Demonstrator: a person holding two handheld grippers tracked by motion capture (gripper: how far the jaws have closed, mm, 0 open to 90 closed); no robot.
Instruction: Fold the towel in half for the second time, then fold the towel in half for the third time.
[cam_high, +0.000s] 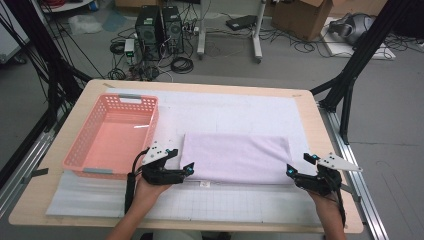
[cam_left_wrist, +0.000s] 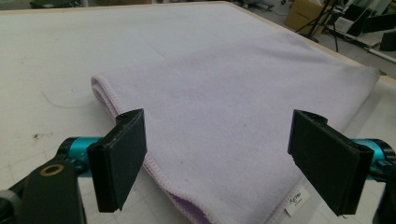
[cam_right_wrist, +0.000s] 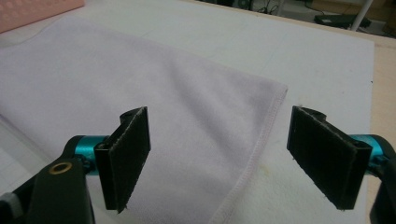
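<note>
One folded pale lilac terry towel (cam_high: 236, 157) lies flat on the white gridded mat (cam_high: 225, 205), just right of one salmon-pink plastic basket (cam_high: 114, 135). The left gripper view adds a small white label (cam_left_wrist: 299, 201) at the towel's near hem and the doubled fold at its left end; the right gripper view shows the stitched right edge. Two grippers: the left gripper (cam_high: 189, 169) and right gripper (cam_high: 290, 171) sit at the towel's near corners, jaws spread wide, gripping nothing.

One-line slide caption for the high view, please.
Both open grippers, left gripper and right gripper, flank a folded lilac towel.
</note>
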